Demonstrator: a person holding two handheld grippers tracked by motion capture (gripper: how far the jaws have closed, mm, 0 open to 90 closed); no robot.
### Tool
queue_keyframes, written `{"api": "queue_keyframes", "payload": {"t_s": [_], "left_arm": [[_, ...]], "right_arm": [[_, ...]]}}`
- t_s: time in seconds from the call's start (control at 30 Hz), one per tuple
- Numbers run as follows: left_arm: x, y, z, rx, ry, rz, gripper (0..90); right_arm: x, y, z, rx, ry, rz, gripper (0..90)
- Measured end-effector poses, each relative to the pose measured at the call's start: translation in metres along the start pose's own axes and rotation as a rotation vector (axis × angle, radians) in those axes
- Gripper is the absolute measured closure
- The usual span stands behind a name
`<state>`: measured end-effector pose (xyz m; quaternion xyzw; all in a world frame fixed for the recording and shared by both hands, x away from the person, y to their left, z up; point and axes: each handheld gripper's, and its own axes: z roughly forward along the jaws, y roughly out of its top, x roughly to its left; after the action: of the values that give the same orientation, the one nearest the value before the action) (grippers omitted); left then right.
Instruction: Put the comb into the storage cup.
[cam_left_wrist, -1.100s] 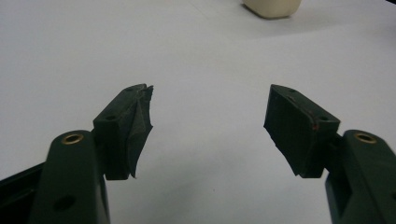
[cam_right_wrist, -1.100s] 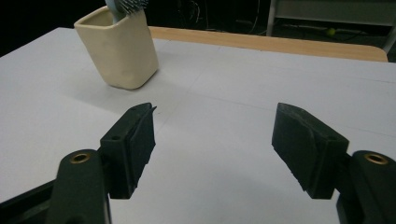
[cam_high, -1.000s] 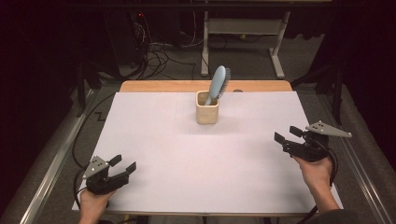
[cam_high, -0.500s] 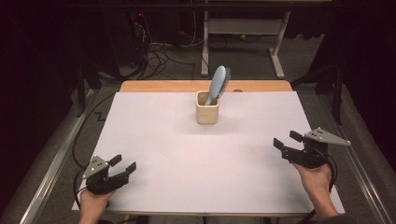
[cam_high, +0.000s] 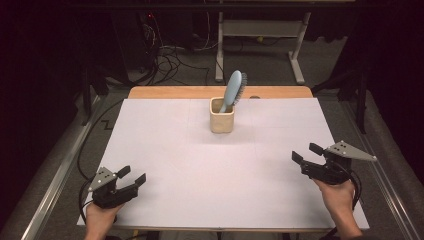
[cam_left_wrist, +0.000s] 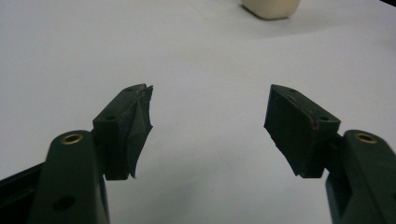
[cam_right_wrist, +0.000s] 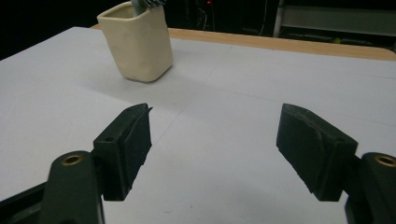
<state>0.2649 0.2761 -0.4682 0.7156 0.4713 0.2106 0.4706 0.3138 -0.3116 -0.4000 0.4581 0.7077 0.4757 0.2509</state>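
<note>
A cream square cup (cam_high: 222, 120) stands at the far middle of the white table sheet (cam_high: 200, 165), with a light-blue hairbrush (cam_high: 233, 89) leaning in it, bristles to the right. My left gripper (cam_high: 132, 174) rests at the near left corner, open, with bare sheet between its jaws (cam_left_wrist: 208, 107). Toward the near right, my right gripper (cam_high: 306, 152) is open and points at the cup (cam_right_wrist: 137, 44). Its jaws have just been opening a little wider, and nothing lies between them (cam_right_wrist: 215, 121). Both grippers are far from the cup.
A wooden tabletop strip (cam_high: 220, 92) shows behind the sheet. Past the table are a dark floor with tangled cables (cam_high: 170, 60) and a grey metal frame (cam_high: 260, 30). A metal rail (cam_high: 55, 180) runs along the table's left side.
The right gripper has drifted slightly toward the near edge of the table. The left gripper, cup and brush have stayed put.
</note>
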Motion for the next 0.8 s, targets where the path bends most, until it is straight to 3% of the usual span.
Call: {"api": "queue_keyframes", "payload": {"t_s": [0.43, 0.8], "left_arm": [[0.0, 0.0, 0.0, -0.003, -0.009, 0.005, 31.5], [-0.001, 0.0, 0.001, -0.001, -0.011, 0.004, 31.5]], "right_arm": [[0.011, -0.005, -0.007, -0.026, 0.032, 0.003, 27.0], [0.011, -0.012, -0.009, -0.025, 0.036, 0.013, 27.0]]}}
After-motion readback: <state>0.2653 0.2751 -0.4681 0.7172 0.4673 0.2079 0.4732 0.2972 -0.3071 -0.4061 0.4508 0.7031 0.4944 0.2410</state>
